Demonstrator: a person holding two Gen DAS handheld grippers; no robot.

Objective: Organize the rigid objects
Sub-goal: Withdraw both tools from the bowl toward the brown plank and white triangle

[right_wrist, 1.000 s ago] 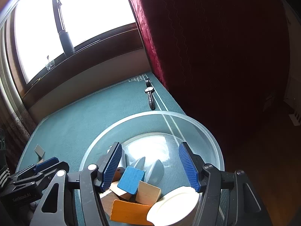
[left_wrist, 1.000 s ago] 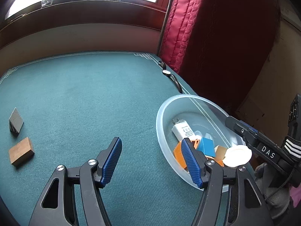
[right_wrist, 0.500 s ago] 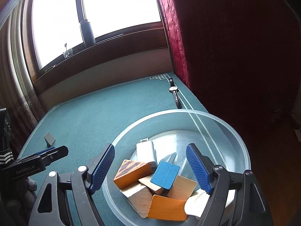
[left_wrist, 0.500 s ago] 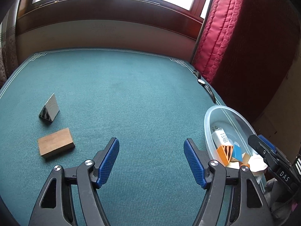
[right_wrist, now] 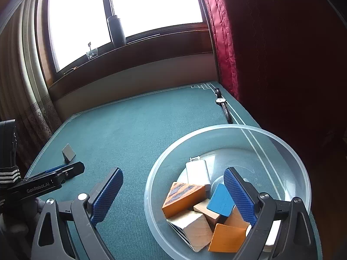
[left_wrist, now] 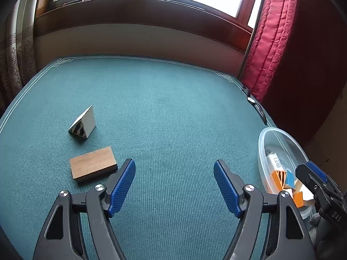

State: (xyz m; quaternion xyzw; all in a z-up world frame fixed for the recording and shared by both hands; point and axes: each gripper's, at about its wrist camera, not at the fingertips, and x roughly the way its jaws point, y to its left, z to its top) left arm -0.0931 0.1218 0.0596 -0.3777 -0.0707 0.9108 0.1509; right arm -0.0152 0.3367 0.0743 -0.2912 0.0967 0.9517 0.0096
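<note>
**Bench inventory: blocks, bowl and two claws**

1. Bench (left_wrist: 173, 112): covered in teal cloth with a pale line border; carries every item below.
2. Red curtain (right_wrist: 271, 43): hangs at the bench's right edge.
3. Clear bowl (right_wrist: 288, 151): stands near the right edge of the bench. Contents, heaped together: white charger (right_wrist: 196, 172), striped orange wedge (right_wrist: 184, 199), blue block (right_wrist: 221, 200), orange block (right_wrist: 227, 238), several plain wooden blocks, and a white disc mostly hidden behind a claw finger.
4. Left claw (left_wrist: 174, 186): jaws wide apart, holding nothing, above bare cloth just right of the brown block.
5. Right claw (right_wrist: 171, 197): jaws wide apart, holding nothing; one finger over the bowl, the other outside its rim.
6. Brown block (left_wrist: 93, 166): flat rectangular piece, lying on the cloth, well apart from the bowl.
7. Striped prism (left_wrist: 83, 123): triangular block, near the brown block on its far side.
8. Wristwatch (right_wrist: 223, 106): dark strap, laid out by the curtain beyond the bowl.
</note>
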